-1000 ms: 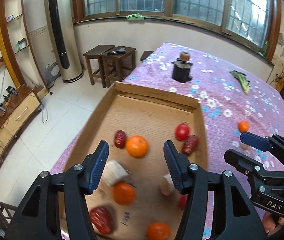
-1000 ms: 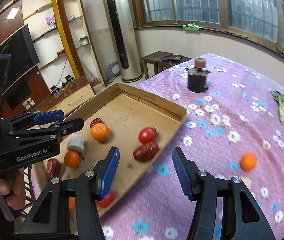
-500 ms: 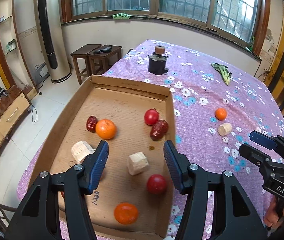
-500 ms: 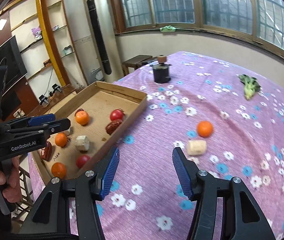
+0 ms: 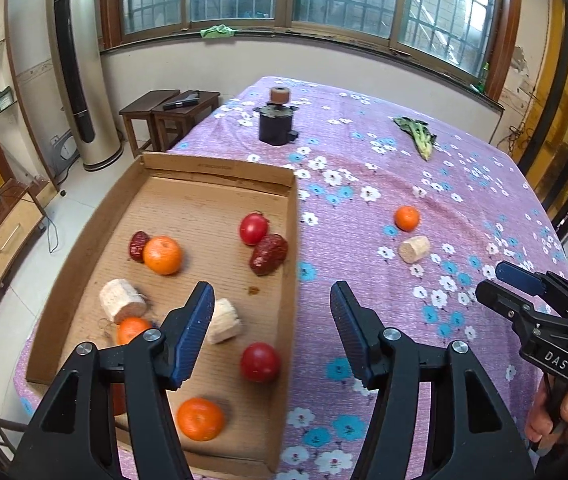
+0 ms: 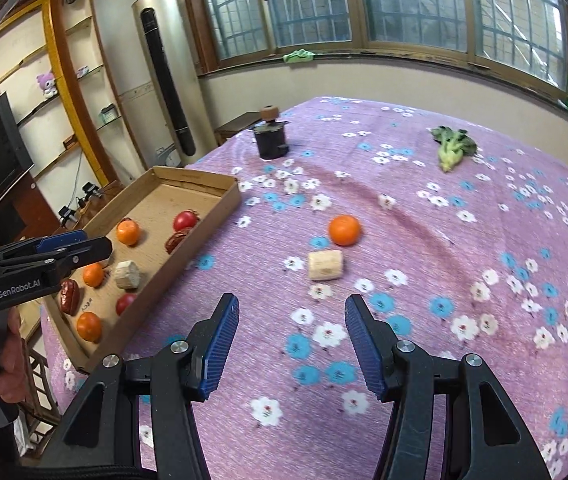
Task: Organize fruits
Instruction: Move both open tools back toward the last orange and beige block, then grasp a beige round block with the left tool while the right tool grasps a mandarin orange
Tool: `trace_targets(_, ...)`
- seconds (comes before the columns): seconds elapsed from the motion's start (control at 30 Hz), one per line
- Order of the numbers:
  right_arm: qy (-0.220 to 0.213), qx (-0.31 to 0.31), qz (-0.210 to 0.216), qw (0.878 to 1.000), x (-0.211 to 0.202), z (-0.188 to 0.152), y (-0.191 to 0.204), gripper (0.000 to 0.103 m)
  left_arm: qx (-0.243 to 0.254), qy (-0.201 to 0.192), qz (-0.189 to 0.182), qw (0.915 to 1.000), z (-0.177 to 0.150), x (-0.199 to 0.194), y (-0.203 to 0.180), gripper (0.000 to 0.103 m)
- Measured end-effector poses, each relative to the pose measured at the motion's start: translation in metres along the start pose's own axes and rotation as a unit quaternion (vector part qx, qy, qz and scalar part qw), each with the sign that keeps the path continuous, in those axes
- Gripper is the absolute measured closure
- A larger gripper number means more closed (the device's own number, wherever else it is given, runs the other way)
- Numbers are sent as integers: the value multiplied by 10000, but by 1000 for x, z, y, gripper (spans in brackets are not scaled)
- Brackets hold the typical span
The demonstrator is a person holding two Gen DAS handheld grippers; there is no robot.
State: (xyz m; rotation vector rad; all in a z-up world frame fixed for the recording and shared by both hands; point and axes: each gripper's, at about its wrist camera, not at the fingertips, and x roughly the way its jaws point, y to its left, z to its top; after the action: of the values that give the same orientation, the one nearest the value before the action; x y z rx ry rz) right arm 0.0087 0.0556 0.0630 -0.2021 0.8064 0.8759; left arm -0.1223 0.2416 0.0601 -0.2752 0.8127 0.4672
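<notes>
Right gripper: jaws wide apart, empty, held above bare cloth. Left gripper: likewise wide and empty, over the near right edge of the box, which holds most of the fruit.

Ahead of the right gripper lies a pale plug; just beyond it, close beside, the loose orange. Both are well clear of the box.

Judged step: fetch the orange with the right gripper. Recommend passing over the plug, straddling the orange at its widest part and closing gently; it may roll.

Further off: black pot, greens.
</notes>
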Motion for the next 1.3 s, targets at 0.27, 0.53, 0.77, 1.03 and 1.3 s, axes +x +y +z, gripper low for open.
trace_targets(0.27, 47, 160, -35, 9999, 9, 0, -17, 46, 135, 158, -231, 9995, -3, 12, -23, 44)
trace_targets(0.53, 195, 346, -192, 9990, 69, 38, -39, 47, 289, 424, -509, 9974, -7, 36, -52, 40)
trace_targets(0.77, 584, 1, -516, 9970, 139, 63, -37, 48, 368, 745, -704, 9940, -3, 67, -74, 40)
trace_targets(1.03, 312, 475, -274, 9980, 99, 50, -64, 70, 574, 960, -853, 9901, 17, 107, -111, 40)
trace_targets(1.3, -81, 1159, -323, 9927, 30, 20, -95, 70, 1132, 842, -653, 9878, 23, 144, -153, 52)
